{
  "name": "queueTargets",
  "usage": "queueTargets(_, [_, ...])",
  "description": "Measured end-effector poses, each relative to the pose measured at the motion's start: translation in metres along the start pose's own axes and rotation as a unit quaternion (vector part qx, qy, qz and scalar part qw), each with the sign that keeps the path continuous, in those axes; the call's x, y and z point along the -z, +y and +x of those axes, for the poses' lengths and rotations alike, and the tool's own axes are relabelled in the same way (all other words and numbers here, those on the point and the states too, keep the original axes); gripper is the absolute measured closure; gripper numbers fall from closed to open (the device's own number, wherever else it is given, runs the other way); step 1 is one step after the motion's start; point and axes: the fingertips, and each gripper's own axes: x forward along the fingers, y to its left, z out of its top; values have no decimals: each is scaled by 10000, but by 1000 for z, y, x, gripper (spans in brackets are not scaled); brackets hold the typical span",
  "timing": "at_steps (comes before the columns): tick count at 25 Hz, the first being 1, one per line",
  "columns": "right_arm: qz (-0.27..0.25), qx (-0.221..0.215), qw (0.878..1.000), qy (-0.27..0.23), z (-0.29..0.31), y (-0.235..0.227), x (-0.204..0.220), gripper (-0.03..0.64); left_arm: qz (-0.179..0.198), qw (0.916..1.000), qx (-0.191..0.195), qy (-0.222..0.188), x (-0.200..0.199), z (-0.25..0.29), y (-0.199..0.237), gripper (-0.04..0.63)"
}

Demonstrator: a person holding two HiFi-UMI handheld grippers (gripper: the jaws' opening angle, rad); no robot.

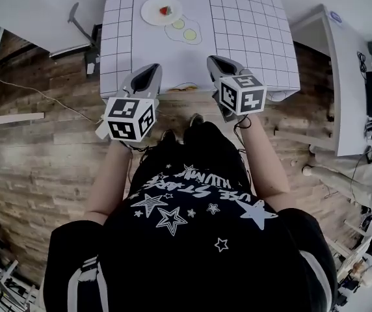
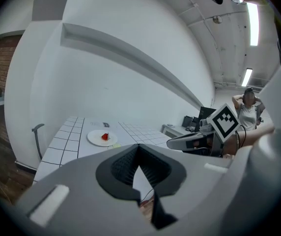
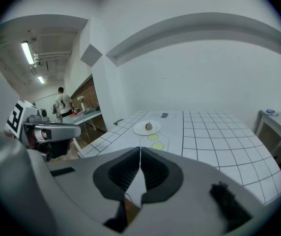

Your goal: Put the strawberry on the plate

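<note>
Both left gripper (image 1: 152, 68) and right gripper (image 1: 213, 60), fingers (image 2: 123, 167) closed, empty, at table (image 1: 251, 44) edge.

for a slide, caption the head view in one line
Strawberry on the plate on the gridded table; left gripper and right gripper shut, empty, at its near edge.

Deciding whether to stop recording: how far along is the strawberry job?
Done: the strawberry lies on the plate. In hand: nothing. The left tool and the right tool are both shut and empty, held at the near edge of the table, well short of the plate. Left: nothing visible; the job looks finished.
</note>
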Motion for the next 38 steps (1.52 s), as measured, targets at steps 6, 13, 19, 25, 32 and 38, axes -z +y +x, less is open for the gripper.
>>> queueTargets(6, [-53, -118, 9999, -36, -24, -2, 10, 603, 39, 10000, -39, -53, 2, -3, -21, 586])
queueTargets(13, [-55, -371, 9993, -74, -52, -10, 21, 603, -84, 9996, -251, -23, 13, -10, -56, 586])
queueTargets(19, [337, -664, 9969, -269, -87, -12, 33, 603, 32, 9994, -298, 159, 35, -23, -95, 586])
queueTargets(25, [227, -625, 9971, -364, -134, -17, 51, 603, 107, 9994, -313, 42, 37, -35, -139, 586])
queueTargets(32, [130, -575, 9971, -484, -201, -30, 76, 603, 254, 9996, -147, -19, 48, -44, -212, 586])
queueTargets(38, [79, -704, 9959, -567, -235, -31, 87, 603, 240, 9992, -268, -190, 46, -54, -246, 586])
